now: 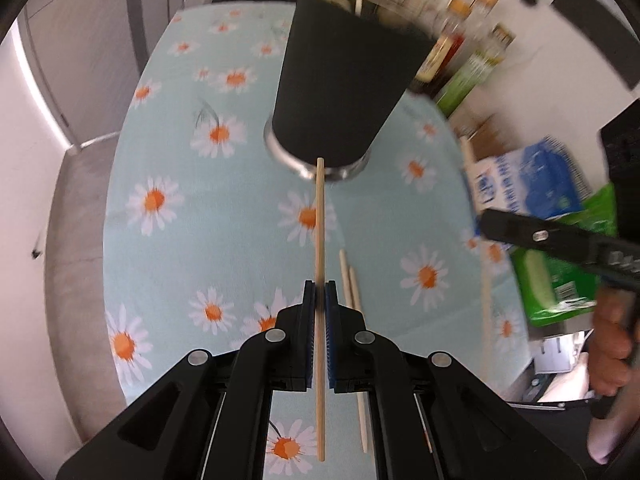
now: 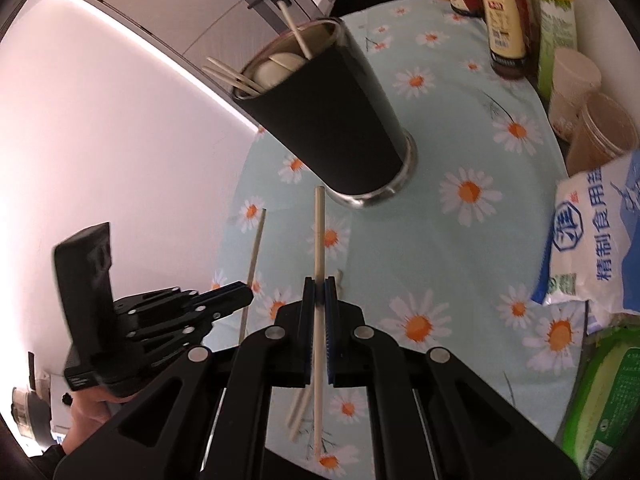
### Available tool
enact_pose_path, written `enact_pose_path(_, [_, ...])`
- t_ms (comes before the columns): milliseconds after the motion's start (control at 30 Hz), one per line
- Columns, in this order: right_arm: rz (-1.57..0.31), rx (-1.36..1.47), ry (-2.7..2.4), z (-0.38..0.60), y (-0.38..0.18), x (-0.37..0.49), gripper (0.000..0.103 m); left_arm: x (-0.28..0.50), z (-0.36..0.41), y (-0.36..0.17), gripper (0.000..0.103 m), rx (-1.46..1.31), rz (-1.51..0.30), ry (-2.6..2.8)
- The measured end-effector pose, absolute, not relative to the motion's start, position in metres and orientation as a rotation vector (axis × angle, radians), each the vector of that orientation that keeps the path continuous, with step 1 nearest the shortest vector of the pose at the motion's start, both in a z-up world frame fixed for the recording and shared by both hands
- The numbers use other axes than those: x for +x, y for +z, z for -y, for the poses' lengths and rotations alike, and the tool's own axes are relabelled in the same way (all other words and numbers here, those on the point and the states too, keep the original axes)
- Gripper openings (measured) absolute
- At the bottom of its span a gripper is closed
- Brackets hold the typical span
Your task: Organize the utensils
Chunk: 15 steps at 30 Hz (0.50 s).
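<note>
My left gripper (image 1: 320, 292) fingers pinch one chopstick (image 1: 320, 220) btw the pads, tip toward the black cup (image 1: 344, 80). Right gripper (image 2: 319, 290) fingers pinch a pale chopstick (image 2: 319, 232) too (two more lie on the desk (image 1: 180, 240)).

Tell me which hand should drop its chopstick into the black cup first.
Either, with a slight lean to the right. Both the left gripper and right gripper clamp a chopstick aimed at the black cup, but only the right wrist view shows the cup's open mouth.
</note>
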State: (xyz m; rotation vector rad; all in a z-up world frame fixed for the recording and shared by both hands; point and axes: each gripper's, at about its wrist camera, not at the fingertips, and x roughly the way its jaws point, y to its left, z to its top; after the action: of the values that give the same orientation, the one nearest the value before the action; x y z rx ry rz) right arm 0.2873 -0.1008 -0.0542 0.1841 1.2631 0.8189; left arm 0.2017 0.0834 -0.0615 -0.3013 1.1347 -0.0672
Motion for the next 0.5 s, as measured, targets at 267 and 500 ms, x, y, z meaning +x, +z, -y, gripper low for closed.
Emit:
enact_pose_path(267, [-1.135,0.171,0.789,0.078,-0.038,0.273,0.006,0.206,-0.095,-0.037,0.004,-0.318,-0.997,-0.181])
enact_pose_path(500, [-1.0,0.179,0.799,0.072,-0.017,0.264,0.006,0.212,-0.104,-0.018,0.004,-0.351,-0.907,-0.249])
